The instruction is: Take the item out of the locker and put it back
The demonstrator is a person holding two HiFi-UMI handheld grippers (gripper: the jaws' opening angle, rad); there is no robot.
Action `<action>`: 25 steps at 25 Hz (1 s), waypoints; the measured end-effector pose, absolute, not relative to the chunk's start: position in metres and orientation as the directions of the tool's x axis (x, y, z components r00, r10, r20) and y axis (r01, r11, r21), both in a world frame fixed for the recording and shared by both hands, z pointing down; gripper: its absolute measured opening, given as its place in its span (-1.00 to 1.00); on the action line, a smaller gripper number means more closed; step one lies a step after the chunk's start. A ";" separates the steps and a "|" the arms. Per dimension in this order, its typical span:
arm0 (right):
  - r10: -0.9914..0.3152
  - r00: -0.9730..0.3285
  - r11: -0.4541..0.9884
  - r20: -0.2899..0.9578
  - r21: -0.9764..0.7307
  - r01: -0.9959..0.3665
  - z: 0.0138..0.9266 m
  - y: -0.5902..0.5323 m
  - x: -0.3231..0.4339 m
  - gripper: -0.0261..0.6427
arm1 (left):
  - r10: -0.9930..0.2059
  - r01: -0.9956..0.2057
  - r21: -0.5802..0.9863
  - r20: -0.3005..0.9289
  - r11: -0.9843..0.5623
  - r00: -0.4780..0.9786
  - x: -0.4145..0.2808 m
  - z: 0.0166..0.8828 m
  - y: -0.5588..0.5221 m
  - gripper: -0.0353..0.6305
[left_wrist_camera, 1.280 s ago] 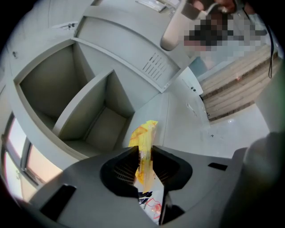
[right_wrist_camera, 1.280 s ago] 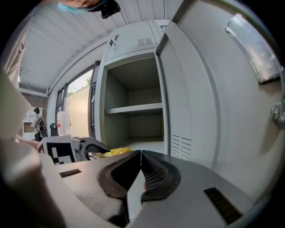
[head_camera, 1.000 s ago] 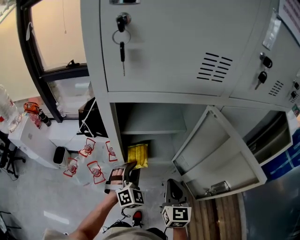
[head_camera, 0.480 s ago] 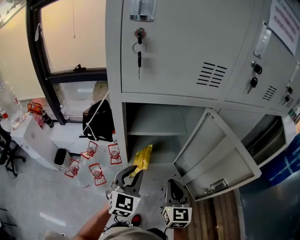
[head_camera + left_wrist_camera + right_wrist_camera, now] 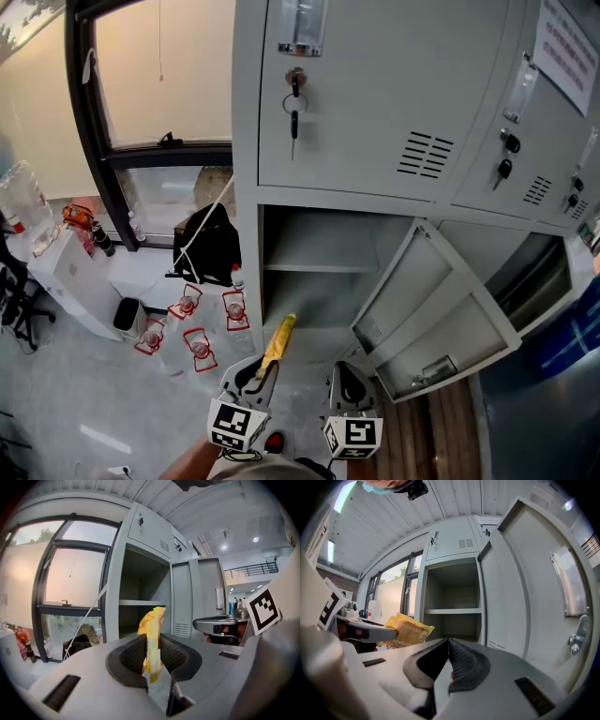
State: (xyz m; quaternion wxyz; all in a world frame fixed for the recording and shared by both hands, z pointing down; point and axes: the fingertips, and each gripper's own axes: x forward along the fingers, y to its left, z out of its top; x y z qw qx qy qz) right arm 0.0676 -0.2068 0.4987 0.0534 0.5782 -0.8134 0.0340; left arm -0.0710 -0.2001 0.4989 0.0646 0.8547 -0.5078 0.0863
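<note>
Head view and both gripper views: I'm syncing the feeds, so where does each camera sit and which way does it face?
Head view: on the person's head, looking steeply down at the open locker; shows the left gripper, right gripper and a forearm.
Left gripper view: rides the left gripper, looks along its jaws, shut on the yellow packet, toward the locker.
Right gripper view: rides the right gripper, looks along its shut, empty jaws into the locker.
Shared: all three show the yellow packet and the locker.

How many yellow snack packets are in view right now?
1: the yellow packet is pinched in the left gripper, in front of the open locker. None shows on its shelves, though the bottom corners may be hidden.
</note>
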 end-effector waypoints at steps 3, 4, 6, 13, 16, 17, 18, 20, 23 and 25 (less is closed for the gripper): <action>-0.936 -0.325 0.328 0.132 0.004 -0.945 0.501 -0.201 0.067 -0.87 | -0.852 -0.875 0.026 0.215 -0.484 0.477 -0.071 0.502 -0.192 -0.64; -0.937 -0.324 0.327 0.133 0.002 -0.945 0.502 -0.200 0.067 -0.87 | -0.853 -0.875 0.019 0.215 -0.484 0.476 -0.071 0.503 -0.190 -0.64; -0.936 -0.323 0.326 0.137 0.002 -0.945 0.504 -0.197 0.066 -0.87 | -0.855 -0.876 0.012 0.212 -0.482 0.474 -0.072 0.504 -0.187 -0.64; -0.935 -0.328 0.330 0.133 -0.003 -0.944 0.505 -0.194 0.061 -0.87 | -0.858 -0.875 -0.010 0.201 -0.484 0.473 -0.077 0.500 -0.183 -0.64; -0.935 -0.329 0.331 0.131 -0.004 -0.944 0.504 -0.192 0.061 -0.87 | -0.861 -0.877 -0.005 0.193 -0.480 0.470 -0.077 0.498 -0.182 -0.64; -0.935 -0.328 0.331 0.131 -0.004 -0.944 0.504 -0.192 0.061 -0.87 | -0.863 -0.879 -0.004 0.190 -0.478 0.468 -0.077 0.497 -0.182 -0.64; -0.936 -0.328 0.330 0.131 -0.004 -0.944 0.503 -0.192 0.061 -0.87 | -0.864 -0.879 -0.006 0.188 -0.477 0.467 -0.076 0.497 -0.182 -0.64; -0.936 -0.327 0.329 0.129 -0.004 -0.944 0.503 -0.191 0.061 -0.87 | -0.863 -0.878 -0.010 0.188 -0.479 0.469 -0.076 0.497 -0.182 -0.64; -0.939 -0.321 0.323 0.126 -0.002 -0.946 0.501 -0.190 0.063 -0.87 | -0.861 -0.875 -0.012 0.186 -0.484 0.474 -0.075 0.496 -0.182 -0.64; -0.941 -0.317 0.319 0.123 0.000 -0.948 0.499 -0.190 0.064 -0.87 | -0.861 -0.873 -0.019 0.180 -0.487 0.476 -0.073 0.493 -0.183 -0.64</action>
